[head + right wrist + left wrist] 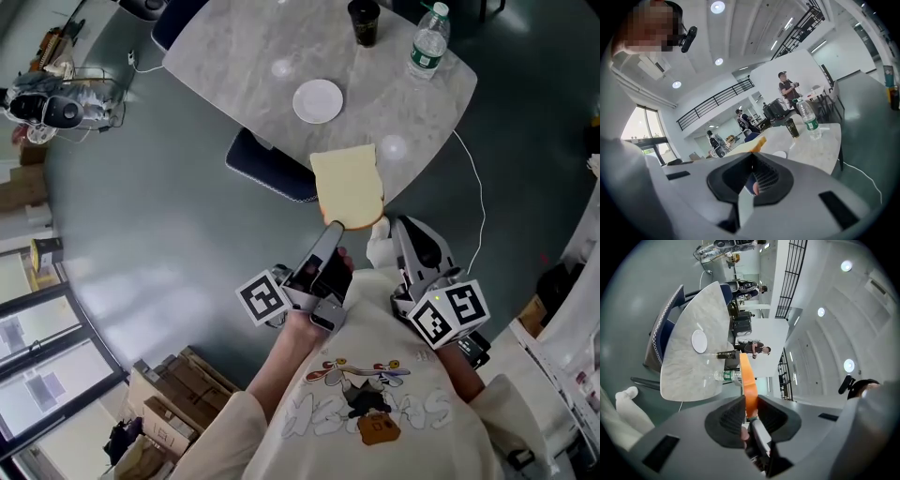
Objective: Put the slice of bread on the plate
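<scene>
This is looking like a large open office or lab hall. A mezzanine railing (717, 101) is running below a white ceiling (740, 28) where round recessed lights (717, 6) are glowing. People (787, 89) are standing by equipment (774, 108) beyond the marble bench (244, 47). On the grey floor (169, 216), cardboard boxes (173, 394) are sitting at the bench's seven o'clock, a wire cart (89, 94) of gear at nine o'clock.

No legible text, water bottle (428, 45) label too small, shirt (367, 409) print lettering unreadable
</scene>
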A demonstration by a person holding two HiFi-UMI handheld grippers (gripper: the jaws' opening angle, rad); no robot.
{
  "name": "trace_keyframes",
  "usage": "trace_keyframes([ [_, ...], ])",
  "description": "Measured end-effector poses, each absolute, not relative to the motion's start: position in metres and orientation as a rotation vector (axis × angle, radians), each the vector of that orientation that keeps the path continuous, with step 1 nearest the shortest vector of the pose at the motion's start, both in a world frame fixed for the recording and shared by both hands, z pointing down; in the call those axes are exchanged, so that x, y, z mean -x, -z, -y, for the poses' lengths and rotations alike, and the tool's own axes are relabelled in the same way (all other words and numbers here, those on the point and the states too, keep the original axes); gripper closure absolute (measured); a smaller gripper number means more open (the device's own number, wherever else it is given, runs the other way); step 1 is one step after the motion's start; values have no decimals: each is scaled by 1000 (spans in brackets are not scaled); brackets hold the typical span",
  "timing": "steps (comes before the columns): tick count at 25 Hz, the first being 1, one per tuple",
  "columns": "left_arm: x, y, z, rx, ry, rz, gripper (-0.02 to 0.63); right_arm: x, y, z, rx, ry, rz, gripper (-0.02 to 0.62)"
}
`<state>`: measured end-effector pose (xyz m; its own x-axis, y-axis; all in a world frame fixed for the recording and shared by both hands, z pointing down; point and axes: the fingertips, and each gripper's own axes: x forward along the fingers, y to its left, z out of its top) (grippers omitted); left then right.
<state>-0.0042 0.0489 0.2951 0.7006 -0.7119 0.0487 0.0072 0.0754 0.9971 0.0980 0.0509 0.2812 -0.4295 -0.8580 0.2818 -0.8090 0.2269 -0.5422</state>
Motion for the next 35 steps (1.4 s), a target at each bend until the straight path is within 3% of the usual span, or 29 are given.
trace_keyframes([
  [11,-19,-291,-18,-1397,618,787,518,-124,-280,-15,1472,1056,-2436,589],
  [35,-4,-324,56,-1386,556,804,520,-99,-303,44,1474,1019,-2646,589],
])
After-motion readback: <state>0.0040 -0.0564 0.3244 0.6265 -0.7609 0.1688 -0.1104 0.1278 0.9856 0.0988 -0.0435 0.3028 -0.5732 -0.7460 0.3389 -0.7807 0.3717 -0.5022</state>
